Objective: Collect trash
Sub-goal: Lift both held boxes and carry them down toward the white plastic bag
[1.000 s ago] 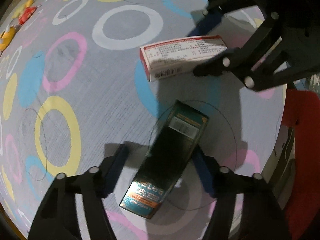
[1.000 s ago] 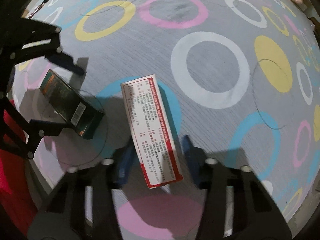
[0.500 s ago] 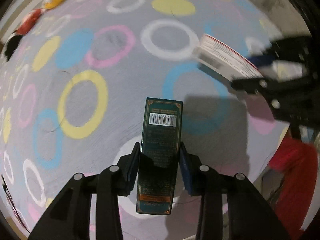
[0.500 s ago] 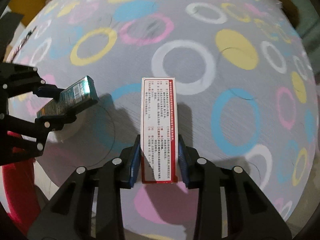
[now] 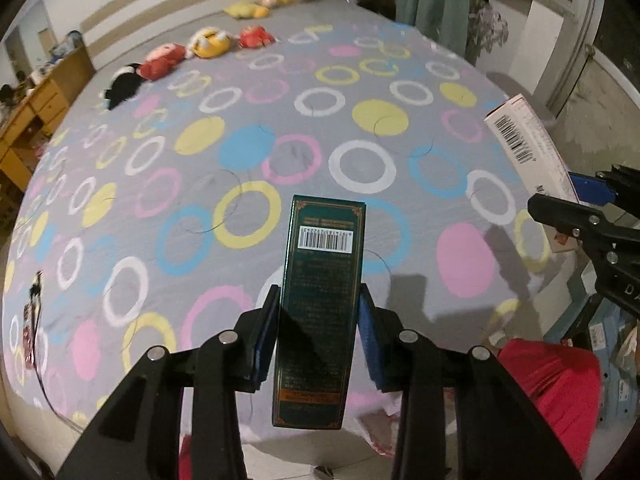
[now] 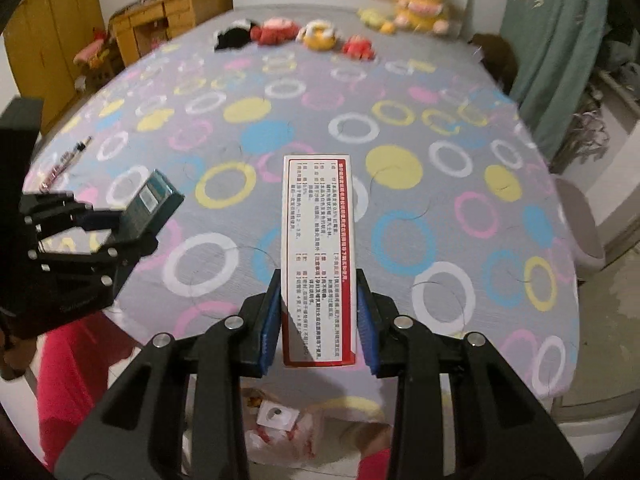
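Observation:
My left gripper (image 5: 318, 330) is shut on a dark green box (image 5: 320, 280) with a barcode, held well above the bed. My right gripper (image 6: 318, 314) is shut on a long white box with a red border (image 6: 318, 240), also lifted clear of the sheet. In the left wrist view the white box (image 5: 524, 148) and the right gripper (image 5: 576, 200) show at the right edge. In the right wrist view the green box (image 6: 150, 204) and the left gripper (image 6: 92, 236) sit at the left. A bag with trash in it (image 6: 280, 428) lies on the floor below the bed's near edge.
A bed with a grey sheet of coloured rings (image 5: 240, 160) fills both views. Plush toys (image 6: 312, 34) line its far side. A pen (image 6: 66, 160) lies near the left edge. A person's red clothing (image 5: 552, 384) is at the near side. A wooden desk (image 6: 168, 16) stands at the back.
Both grippers closed on their boxes, which lay on the sheet a second ago, and lifted them high above the bed. The views widened to take in the room.

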